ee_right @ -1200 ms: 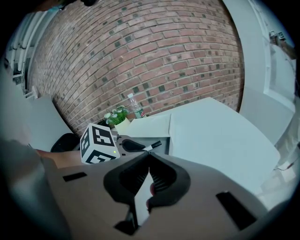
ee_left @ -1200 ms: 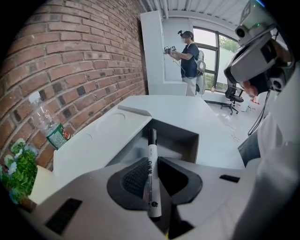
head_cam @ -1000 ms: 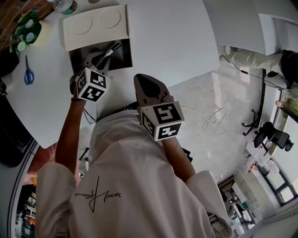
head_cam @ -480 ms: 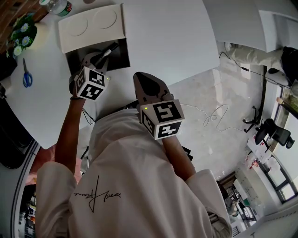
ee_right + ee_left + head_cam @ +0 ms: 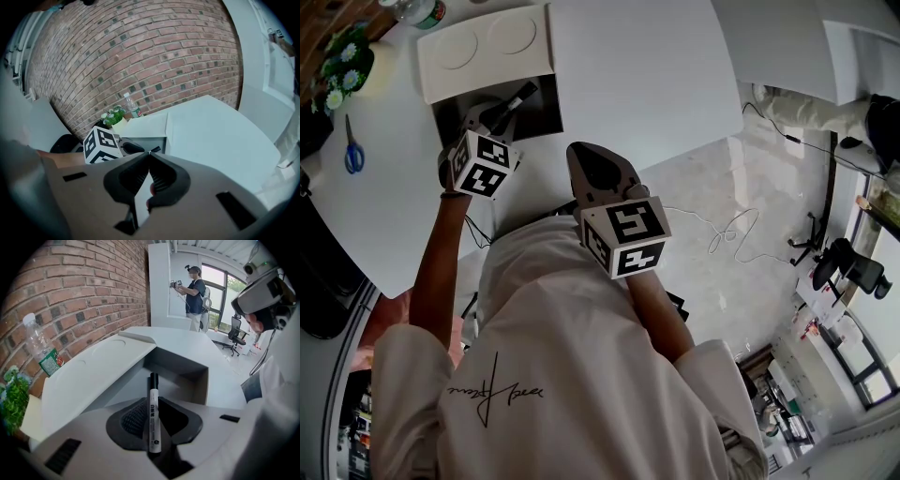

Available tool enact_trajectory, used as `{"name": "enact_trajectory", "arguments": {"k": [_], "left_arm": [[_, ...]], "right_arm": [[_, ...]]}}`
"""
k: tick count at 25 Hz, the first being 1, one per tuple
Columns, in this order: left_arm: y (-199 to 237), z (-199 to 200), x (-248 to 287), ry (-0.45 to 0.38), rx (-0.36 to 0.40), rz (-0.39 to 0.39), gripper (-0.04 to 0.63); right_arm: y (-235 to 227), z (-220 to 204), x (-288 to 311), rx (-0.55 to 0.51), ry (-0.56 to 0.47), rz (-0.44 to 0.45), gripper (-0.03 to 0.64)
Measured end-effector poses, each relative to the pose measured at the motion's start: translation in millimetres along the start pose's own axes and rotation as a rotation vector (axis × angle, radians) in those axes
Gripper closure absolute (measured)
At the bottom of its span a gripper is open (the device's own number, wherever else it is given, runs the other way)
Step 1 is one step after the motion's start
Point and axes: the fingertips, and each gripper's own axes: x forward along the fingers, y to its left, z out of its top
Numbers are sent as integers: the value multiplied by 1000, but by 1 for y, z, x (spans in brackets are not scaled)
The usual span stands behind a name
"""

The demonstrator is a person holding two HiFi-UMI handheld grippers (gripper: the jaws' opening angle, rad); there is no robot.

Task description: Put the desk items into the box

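One marker [image 5: 153, 408] is grasped by the left hand-held gripper [image 5: 504, 114]; the ribbed pads are clenched on both sides of its white barrel, and the black capped end points away from the person. In the head view this capped end is seen reaching over the dark opening of the box [image 5: 546, 112], which stands on the far left part of the white worktop [image 5: 637, 84] with its lid [image 5: 487, 47] folded back to the far side. It cannot be told whether the marker is touching the inside of the box.

The right hand-held gripper [image 5: 149, 157] is kept near the person, to the right of the box. Its jaws are closed with the tips together, and nothing is seen between them.

The marker is judged to be light and stiff. Its barrel is round and smooth, so it may swivel or slip between the pads if the grip is loosened only a little. A hold across the middle of the barrel, as is seen now, is considered the safest one. When it is released, it is likely to roll, so it would be better let go low inside the box.

A pair of blue scissors [image 5: 353, 150] is lying at the far left of the worktop, well apart from the box, and appears not yet put away. A bottle [image 5: 42, 350] and a small plant [image 5: 342, 70] are also seen at the far left edge.
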Motion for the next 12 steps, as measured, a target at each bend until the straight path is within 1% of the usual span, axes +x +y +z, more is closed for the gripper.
{"name": "enact_trajectory", "arguments": {"k": [8,12], "left_arm": [[4,-1,-8,-3,-15,19,525],[3,1,-13,-19,-19,29,525]], "right_arm": [[6,0,-2,-9,-3,8,592],[7,-3,-4,-14,-7,9,592]]}}
